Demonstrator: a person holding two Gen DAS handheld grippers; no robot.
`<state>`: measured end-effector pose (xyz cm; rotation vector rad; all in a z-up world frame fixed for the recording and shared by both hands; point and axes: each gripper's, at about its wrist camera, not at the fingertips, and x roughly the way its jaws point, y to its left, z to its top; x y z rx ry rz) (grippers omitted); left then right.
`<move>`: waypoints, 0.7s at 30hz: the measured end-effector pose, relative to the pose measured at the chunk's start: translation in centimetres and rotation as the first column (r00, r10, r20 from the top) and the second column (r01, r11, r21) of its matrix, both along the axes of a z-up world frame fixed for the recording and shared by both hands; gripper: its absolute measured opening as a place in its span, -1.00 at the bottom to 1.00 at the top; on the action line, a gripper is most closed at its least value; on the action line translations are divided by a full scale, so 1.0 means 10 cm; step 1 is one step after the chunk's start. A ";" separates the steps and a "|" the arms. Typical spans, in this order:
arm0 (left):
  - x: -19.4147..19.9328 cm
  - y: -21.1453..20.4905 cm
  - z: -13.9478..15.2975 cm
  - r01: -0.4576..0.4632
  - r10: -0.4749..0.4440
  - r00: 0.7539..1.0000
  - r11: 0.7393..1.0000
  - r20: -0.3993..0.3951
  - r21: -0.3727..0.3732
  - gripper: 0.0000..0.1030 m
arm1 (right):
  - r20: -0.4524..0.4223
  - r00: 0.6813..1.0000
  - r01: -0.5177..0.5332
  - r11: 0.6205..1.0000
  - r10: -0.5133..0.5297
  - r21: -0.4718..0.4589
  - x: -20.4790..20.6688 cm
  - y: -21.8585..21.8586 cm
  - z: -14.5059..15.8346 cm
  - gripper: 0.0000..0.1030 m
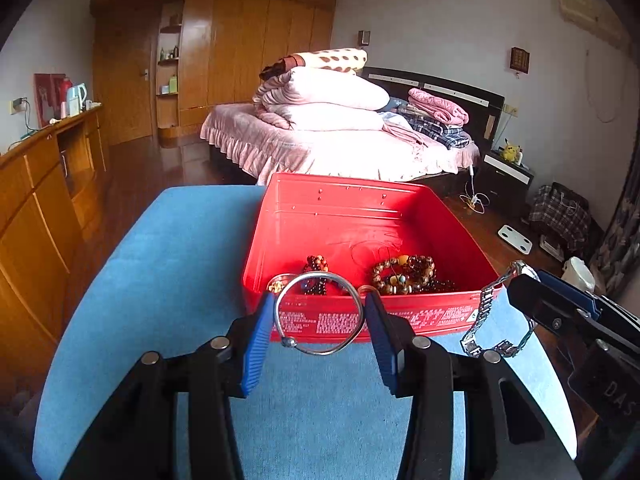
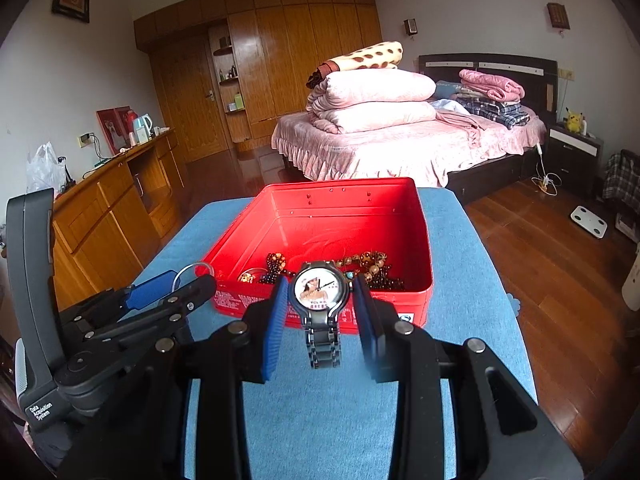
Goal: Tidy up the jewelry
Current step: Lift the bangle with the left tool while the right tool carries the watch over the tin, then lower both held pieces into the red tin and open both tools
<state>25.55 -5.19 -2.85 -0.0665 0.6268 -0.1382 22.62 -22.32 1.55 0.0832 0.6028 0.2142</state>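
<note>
A red tin box [image 1: 400, 208] [image 2: 424, 240] stands open on the blue cloth. Several bead bracelets [image 1: 408, 276] [image 2: 368, 266] lie in its near part. My left gripper [image 1: 320, 312] is shut on a silver bangle [image 1: 356, 292], held upright just in front of the box's near wall. My right gripper [image 2: 320, 300] is shut on a wristwatch [image 2: 319, 289] with a white dial and a metal band hanging down, also just in front of the box. In the left wrist view the watch [image 1: 484, 312] hangs at the right.
The blue cloth [image 1: 168, 280] [image 2: 472, 264] covers a small table. A wooden floor [image 2: 560, 272] lies to the right, a wooden sideboard [image 1: 44, 200] to the left, and a bed [image 1: 340, 140] beyond.
</note>
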 end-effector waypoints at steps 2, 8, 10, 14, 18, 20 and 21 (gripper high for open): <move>0.04 -0.02 0.05 0.001 -0.001 1.000 1.000 0.011 0.004 -0.11 | 0.005 1.000 0.003 1.000 -0.003 -0.001 0.06 0.01 0.03 -0.39; 0.22 -0.06 0.10 0.000 0.000 1.000 1.000 0.022 0.003 -0.11 | 0.029 1.000 0.013 1.000 -0.013 -0.005 0.27 0.00 0.15 -0.39; 0.28 -0.05 0.11 -0.001 0.001 1.000 1.000 0.023 -0.002 -0.11 | 0.038 0.999 0.022 1.000 -0.022 -0.004 0.35 -0.01 0.18 -0.39; 0.40 -0.05 0.12 -0.010 0.010 0.999 1.000 0.039 -0.002 -0.11 | 0.052 0.998 0.041 0.999 -0.041 -0.002 0.53 -0.02 0.20 -0.39; 0.54 -0.05 0.12 -0.015 0.016 0.999 1.000 0.052 -0.012 -0.11 | 0.065 0.997 0.049 0.999 -0.049 0.004 0.69 -0.01 0.14 -0.39; 0.61 -0.04 0.12 -0.018 0.019 0.998 1.000 0.066 -0.011 -0.11 | 0.055 0.997 0.052 0.999 -0.052 0.009 0.77 -0.02 0.07 -0.39; 0.63 -0.03 0.12 -0.019 0.020 0.997 1.000 0.072 -0.010 -0.11 | 0.046 0.998 0.052 0.999 -0.053 0.013 0.82 -0.02 0.03 -0.39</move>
